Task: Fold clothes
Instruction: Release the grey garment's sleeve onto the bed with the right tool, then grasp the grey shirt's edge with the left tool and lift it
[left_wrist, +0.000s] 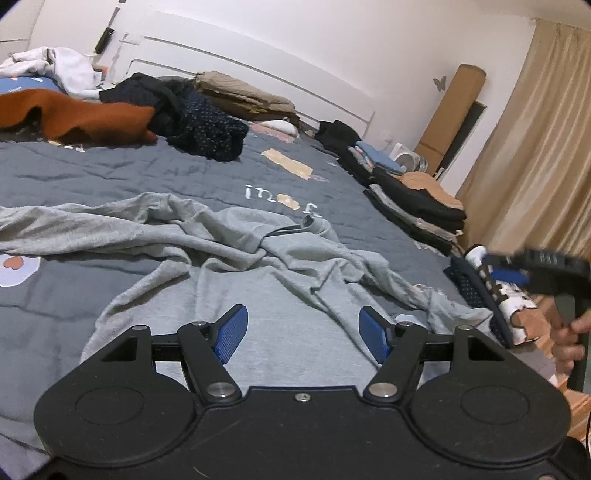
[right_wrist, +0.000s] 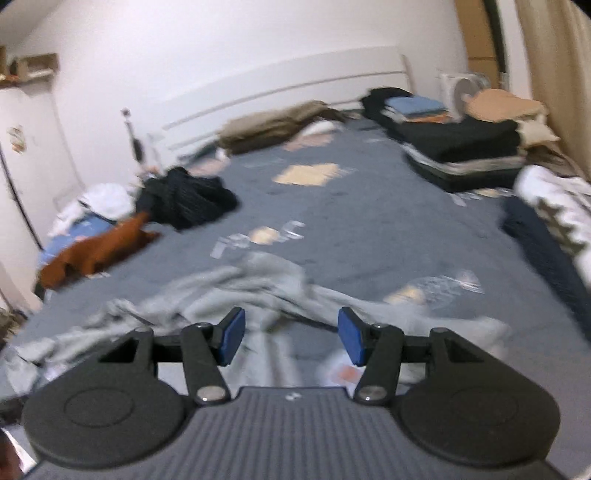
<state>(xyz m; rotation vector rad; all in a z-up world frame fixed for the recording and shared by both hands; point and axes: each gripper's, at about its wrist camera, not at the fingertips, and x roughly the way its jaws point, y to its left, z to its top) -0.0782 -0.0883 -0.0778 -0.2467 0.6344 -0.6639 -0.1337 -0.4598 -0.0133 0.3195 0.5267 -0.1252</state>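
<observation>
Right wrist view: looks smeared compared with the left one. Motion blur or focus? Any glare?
Right wrist view: motion blur; the grey garment and folded stacks streak, while the right gripper itself stays sharp. Left wrist view: crisp on the garment, only the right gripper at its edge smears. Both show fisheye bending and dark corners; no glare.

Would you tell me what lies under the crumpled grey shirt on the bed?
The grey shirt lies on the blue-grey bedspread, partly covering a printed patch. Whatever else is beneath stays hidden.

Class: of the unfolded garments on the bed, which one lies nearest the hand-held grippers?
The grey shirt, rumpled right in front of both. The rust-orange garment and dark dotted one lie farther up the bed.
</observation>
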